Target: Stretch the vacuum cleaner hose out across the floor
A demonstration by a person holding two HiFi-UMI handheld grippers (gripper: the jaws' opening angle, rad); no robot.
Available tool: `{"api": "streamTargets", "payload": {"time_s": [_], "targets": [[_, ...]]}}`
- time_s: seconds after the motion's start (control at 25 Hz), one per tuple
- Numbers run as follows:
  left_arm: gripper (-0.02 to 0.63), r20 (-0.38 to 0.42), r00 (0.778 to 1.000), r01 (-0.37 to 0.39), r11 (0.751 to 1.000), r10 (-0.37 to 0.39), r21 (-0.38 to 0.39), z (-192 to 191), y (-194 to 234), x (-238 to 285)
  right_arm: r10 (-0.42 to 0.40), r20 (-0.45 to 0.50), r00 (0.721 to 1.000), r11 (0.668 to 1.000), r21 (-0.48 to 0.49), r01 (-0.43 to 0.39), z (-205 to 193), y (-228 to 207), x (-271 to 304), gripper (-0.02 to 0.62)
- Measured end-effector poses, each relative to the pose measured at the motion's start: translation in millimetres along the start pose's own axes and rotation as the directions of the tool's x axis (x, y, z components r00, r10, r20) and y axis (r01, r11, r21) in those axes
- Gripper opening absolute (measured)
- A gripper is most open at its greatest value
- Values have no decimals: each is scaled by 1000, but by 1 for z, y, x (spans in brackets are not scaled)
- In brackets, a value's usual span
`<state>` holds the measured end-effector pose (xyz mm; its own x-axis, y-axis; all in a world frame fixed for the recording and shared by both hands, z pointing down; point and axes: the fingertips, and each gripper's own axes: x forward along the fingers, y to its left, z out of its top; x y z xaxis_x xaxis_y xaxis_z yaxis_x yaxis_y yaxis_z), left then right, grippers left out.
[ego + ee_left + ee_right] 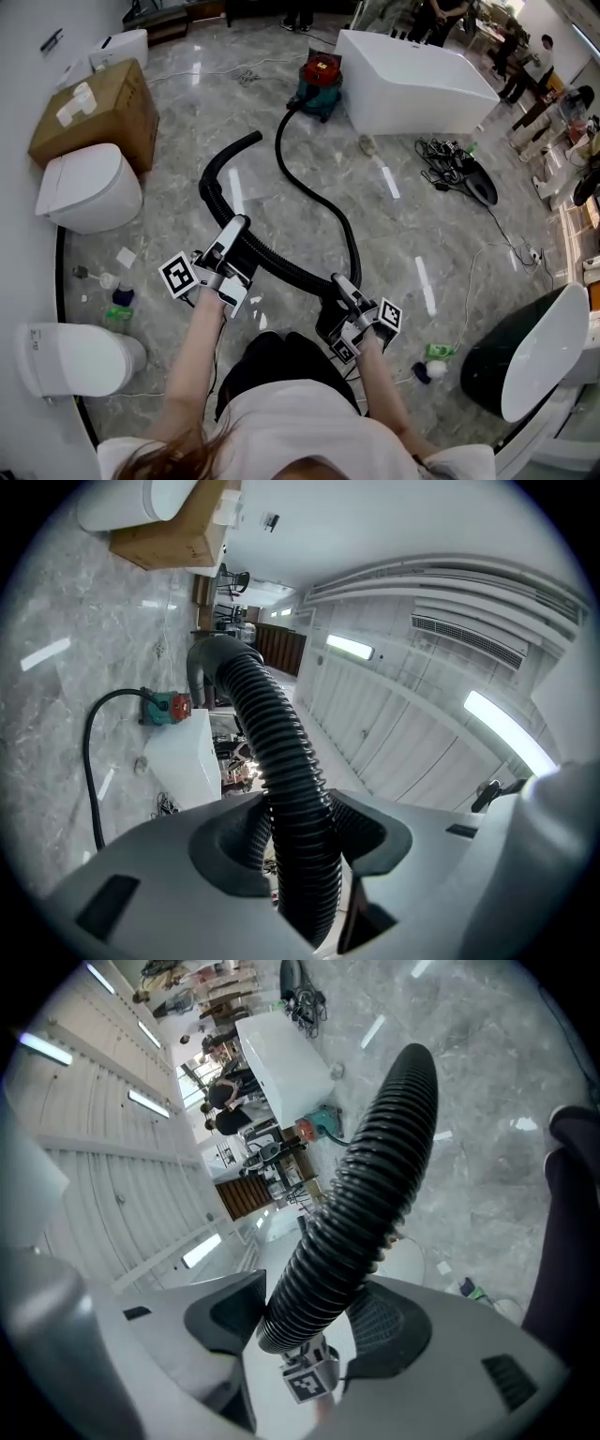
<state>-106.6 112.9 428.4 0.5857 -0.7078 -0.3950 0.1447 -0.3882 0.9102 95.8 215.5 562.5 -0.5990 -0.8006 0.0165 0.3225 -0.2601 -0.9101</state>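
Two grippers shared one black ribbed vacuum hose (284,266), which ran crosswise between them, low before the person. The left gripper (234,228) was clenched on it, both cupped pads pressing into the ribs. The right gripper (341,283) only ringed it: its jaws stood slack, with the hose leaning on one pad and clear of the other.

Past the left gripper, the hose looped over the grey marble floor (412,234) to its free black end (251,140). Past the right gripper, it snaked away to the red-and-teal canister vacuum (319,82), far off beside a white bathtub (417,89). The left hand was therefore nearer the loose end, so it probably had to lead the stretch.

Only the head view showed the hose's whole curve. Only the gripper views showed how each pair of jaws met the ribs.
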Motion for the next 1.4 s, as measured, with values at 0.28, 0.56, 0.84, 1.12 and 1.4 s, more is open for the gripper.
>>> {"api": "streamTargets", "payload": {"time_s": [0.28,0.56,0.84,1.12,1.4], "targets": [[186,-36,999,4,998,-2,59,0,-9,10,-119,-54,991,993,-16,118,-12,-21,5,287],[183,-11,1000,16,997,-15,69,9,-17,17,-107,-150,983,994,7,109,-29,-24,8,290],[179,49,997,47,994,-52,98,28,-27,20,-118,-196,973,992,11,122,-41,-33,4,289],[179,-74,997,23,965,-3,261,37,-39,31,-153,-133,979,988,-4,154,-25,-43,-14,288],[179,-275,932,-84,880,235,467,1,-9,33,-89,-138,986,995,-61,82,-21,-16,7,288]]}}
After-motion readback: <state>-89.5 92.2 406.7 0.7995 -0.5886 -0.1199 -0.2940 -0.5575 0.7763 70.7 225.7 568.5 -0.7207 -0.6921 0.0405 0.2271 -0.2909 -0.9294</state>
